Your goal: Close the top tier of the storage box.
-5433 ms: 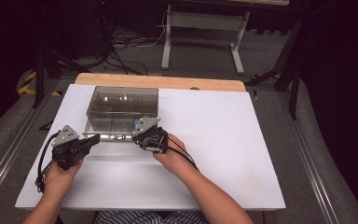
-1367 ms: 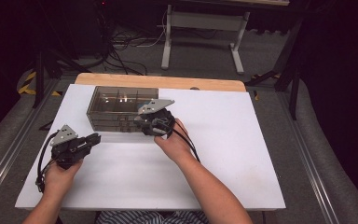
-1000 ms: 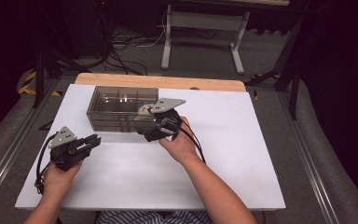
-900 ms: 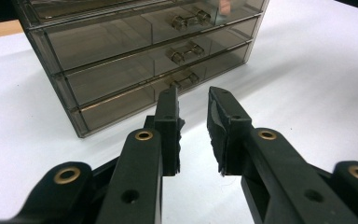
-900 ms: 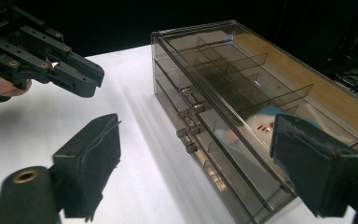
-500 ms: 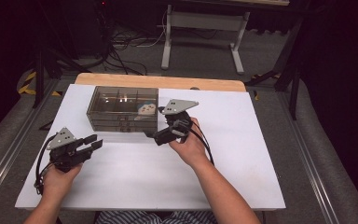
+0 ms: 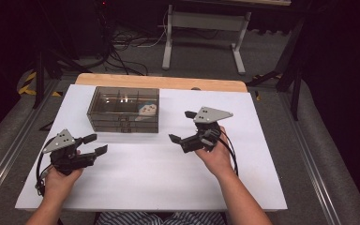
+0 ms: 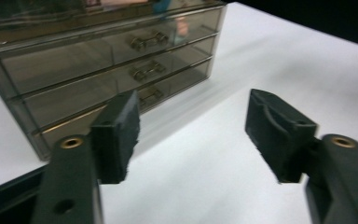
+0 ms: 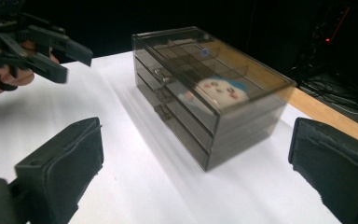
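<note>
Drawer organizer (image 7: 123, 110), toy (image 7: 146, 110) inside, sits ahead of the just-opened, empty left gripper (image 7: 95, 144) and left of the wide, empty right gripper (image 7: 182, 126); placement looks finished, withdrawal next.

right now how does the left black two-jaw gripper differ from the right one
The left gripper sits near the smoky clear plastic drawer box's front left corner; the right gripper is off to the box's right, clear of it. The right gripper's jaws stand wider apart than the left gripper's, whose jaws have just been opening. The left gripper lies lower and flatter over the white table; the right gripper is tilted up. Both are open, hold nothing and carry a grey three-cornered plate.
</note>
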The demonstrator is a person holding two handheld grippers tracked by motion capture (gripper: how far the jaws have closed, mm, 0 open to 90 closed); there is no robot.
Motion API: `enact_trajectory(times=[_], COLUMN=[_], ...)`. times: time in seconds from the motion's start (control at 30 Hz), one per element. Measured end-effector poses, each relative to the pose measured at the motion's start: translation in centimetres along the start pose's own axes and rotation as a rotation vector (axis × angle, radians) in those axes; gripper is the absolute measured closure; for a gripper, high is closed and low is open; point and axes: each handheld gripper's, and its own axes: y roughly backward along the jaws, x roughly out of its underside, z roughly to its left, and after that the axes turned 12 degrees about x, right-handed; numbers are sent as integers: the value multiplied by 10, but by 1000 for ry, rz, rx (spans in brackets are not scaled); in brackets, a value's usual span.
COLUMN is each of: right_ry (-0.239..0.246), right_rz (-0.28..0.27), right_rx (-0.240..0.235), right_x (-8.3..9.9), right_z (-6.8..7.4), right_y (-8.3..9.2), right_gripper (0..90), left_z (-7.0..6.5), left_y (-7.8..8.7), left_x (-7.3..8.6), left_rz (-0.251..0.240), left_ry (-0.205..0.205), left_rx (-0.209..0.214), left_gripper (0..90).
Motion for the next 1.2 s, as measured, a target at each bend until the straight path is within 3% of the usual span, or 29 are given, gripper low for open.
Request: enact_trajectory(times=[0.23,0.5,0.7,0.87,1.2], right_ry=[-29,-30,-48,-59,-83], right_rz=[14,19,45,67,81], right_rx=[38,52,85,100,118], right_x=[27,53,74,93,120], right_z=[-13,-22,-32,-41,-48], right_y=[19,38,49,53,61], right_gripper=[32,26,26,22,12], left_z=[-3,-3,-5,-5,-4], left_y=[-2,-9,-13,-18,-23], left_x=[1,3,5,9,14], left_rz=[12,18,30,-1,41], left_ry=[-26,-52,-58,-13,-52], left_rx=[19,49,58,80,50], left_gripper=[222,73,45,27,7])
